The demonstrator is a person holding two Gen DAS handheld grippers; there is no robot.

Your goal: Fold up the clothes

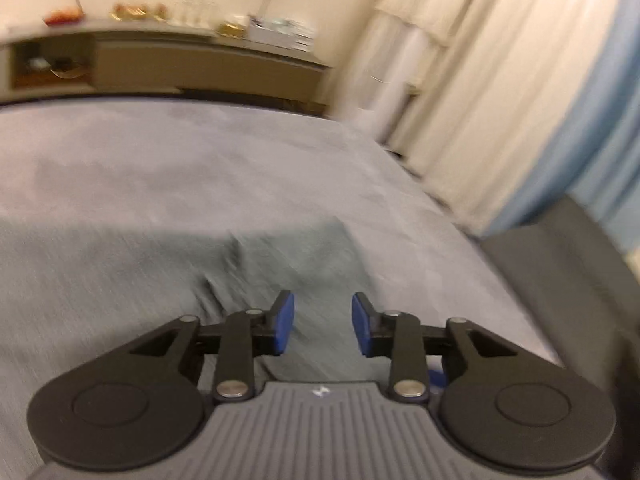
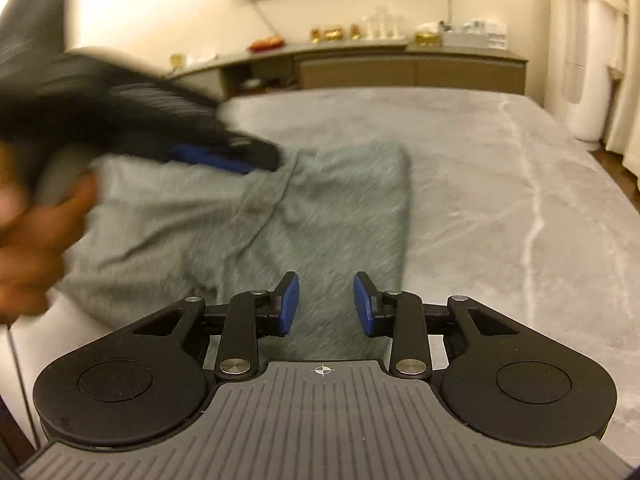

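A grey-green garment (image 2: 280,232) lies folded and rumpled on the grey marbled table (image 2: 500,184). In the left wrist view the garment (image 1: 180,272) fills the near left under my left gripper (image 1: 323,328), which is open and empty just above the cloth. My right gripper (image 2: 326,304) is open and empty over the garment's near right part. In the right wrist view the left gripper (image 2: 224,156) shows blurred in a hand, above the garment's far left part.
A low sideboard (image 2: 400,64) with small items stands along the far wall. Cream curtains (image 1: 460,80) hang at the right. A dark grey chair (image 1: 560,272) stands by the table's right edge. A white cylindrical appliance (image 2: 584,92) stands on the floor.
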